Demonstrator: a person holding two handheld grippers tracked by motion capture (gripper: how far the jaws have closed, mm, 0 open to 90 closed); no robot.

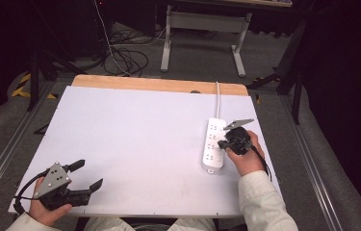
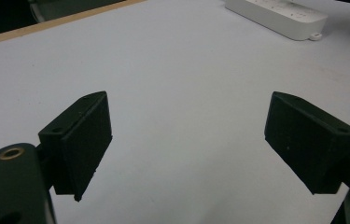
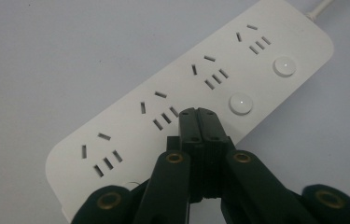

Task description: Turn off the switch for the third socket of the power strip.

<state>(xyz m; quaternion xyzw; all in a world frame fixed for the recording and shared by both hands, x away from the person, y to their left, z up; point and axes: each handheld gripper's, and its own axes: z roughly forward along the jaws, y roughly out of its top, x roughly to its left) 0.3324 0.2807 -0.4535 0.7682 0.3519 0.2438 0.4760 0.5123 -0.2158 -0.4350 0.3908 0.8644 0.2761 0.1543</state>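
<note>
A white power strip [image 1: 213, 144] lies on the right side of the white table, its cord running toward the far edge. In the right gripper view the power strip [image 3: 130, 116] shows several socket groups and round buttons [image 3: 240, 102]. My right gripper [image 3: 199, 113] is shut, its tips pressed together just over the strip's button row, with nothing between them; whether they touch the strip is unclear. In the high view the right gripper [image 1: 224, 143] sits at the strip's right edge. My left gripper [image 1: 88, 174] rests open near the front left corner, jaws wide apart over bare table [image 2: 186, 144].
The white table top [image 1: 135, 139] has a wooden strip along its far edge [image 1: 159, 84]. Beyond it stand a desk frame [image 1: 202, 29] and loose cables [image 1: 125, 57] on the floor. The power strip's near end [image 2: 280, 16] shows far off in the left gripper view.
</note>
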